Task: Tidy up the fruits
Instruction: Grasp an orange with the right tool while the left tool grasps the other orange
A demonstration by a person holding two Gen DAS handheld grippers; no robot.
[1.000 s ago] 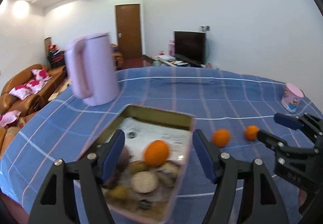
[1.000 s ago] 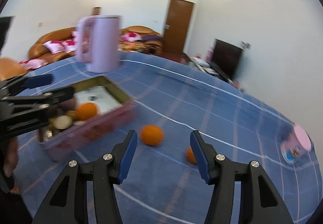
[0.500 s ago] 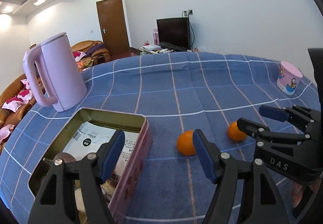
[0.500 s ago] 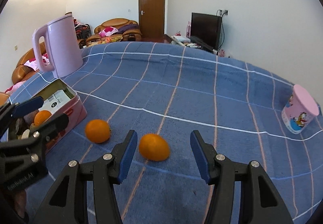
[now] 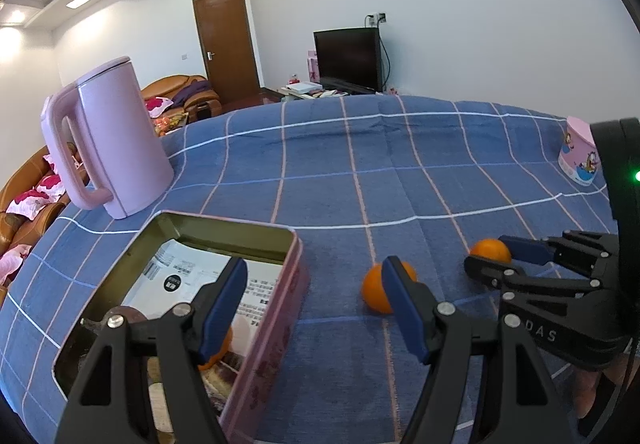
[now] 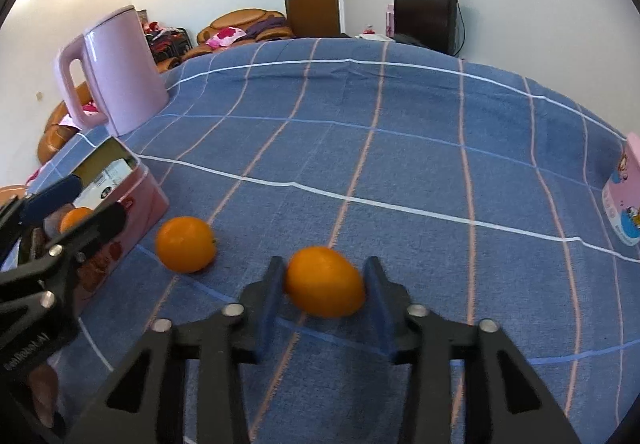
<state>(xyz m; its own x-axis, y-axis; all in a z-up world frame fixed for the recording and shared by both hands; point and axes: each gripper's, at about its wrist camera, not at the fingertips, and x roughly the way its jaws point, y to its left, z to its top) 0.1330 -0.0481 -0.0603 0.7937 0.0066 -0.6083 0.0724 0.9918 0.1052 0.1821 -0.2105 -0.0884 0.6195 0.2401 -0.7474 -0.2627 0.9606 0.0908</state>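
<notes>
Two oranges lie on the blue checked cloth. My right gripper (image 6: 324,284) has the nearer orange (image 6: 324,282) between its blue pads; its jaws are closing and both pads touch the fruit. The left wrist view shows that orange (image 5: 488,249) inside the right gripper (image 5: 490,254). The second orange (image 6: 185,244) rests loose beside the pink tin (image 6: 148,196). My left gripper (image 5: 316,272) hangs open over the tin's right wall (image 5: 296,284), its right finger partly covering the loose orange (image 5: 374,290). Another orange (image 5: 218,354) sits in the tin among other items.
A tall pink kettle (image 5: 108,136) stands behind the tin at the left. A pink cartoon cup (image 6: 626,204) sits at the cloth's right edge. A hand shows under each gripper. Sofas, a door and a television lie beyond the table.
My right gripper came down around the nearer orange and its jaws narrowed onto it. My left gripper shifted right, from over the tin's middle to its right wall.
</notes>
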